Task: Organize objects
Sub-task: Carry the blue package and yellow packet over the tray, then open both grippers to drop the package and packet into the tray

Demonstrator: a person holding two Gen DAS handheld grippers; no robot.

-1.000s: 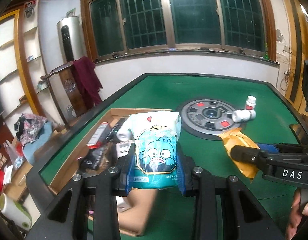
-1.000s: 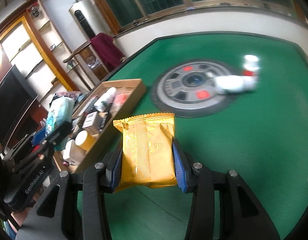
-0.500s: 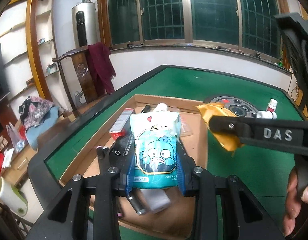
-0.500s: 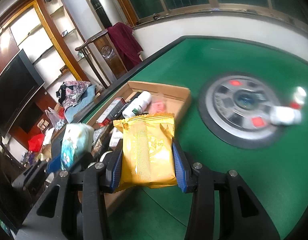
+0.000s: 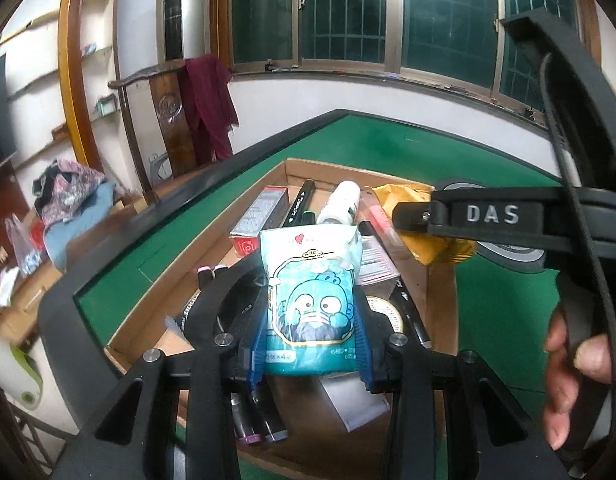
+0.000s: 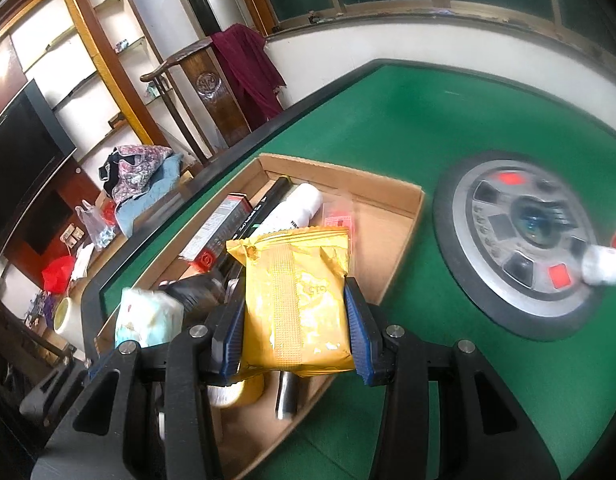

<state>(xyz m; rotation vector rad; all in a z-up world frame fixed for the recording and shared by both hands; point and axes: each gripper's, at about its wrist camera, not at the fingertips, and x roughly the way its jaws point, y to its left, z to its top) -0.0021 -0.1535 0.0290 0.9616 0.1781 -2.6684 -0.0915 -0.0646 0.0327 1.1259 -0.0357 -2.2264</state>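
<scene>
Over the cardboard box (image 5: 440,280) at the near corner of the green table (image 6: 408,128), both grippers are hanging with their loads, and a good deal is getting lost from sight. The left gripper (image 5: 310,354) is clenching a blue tissue pack (image 5: 312,300) with a cartoon face printed on it; the pack is standing upright between the blue pads and is covering most of what is lying in the middle of the box, so only ends are showing: a white bottle (image 5: 340,204), a black marker (image 5: 301,204), a red-ended carton (image 5: 259,218), and two purple-capped tubes (image 5: 259,432) poking out below the fingers. The right gripper (image 6: 293,342) is gripping a yellow snack packet (image 6: 297,300) by its sides, the packet standing upright above the box's near half and hiding the things under it; a round gold lid (image 6: 235,392) and a metal cylinder (image 6: 285,400) are peeking out beneath. In the left wrist view the right gripper's arm marked DAS is crossing the frame and cutting off most of the yellow packet, and a hand (image 5: 576,380) is showing only in part at the right edge. Beyond the box, a white bottle (image 6: 602,266) on the grey round panel (image 6: 508,280) is blurring, its label unreadable.
</scene>
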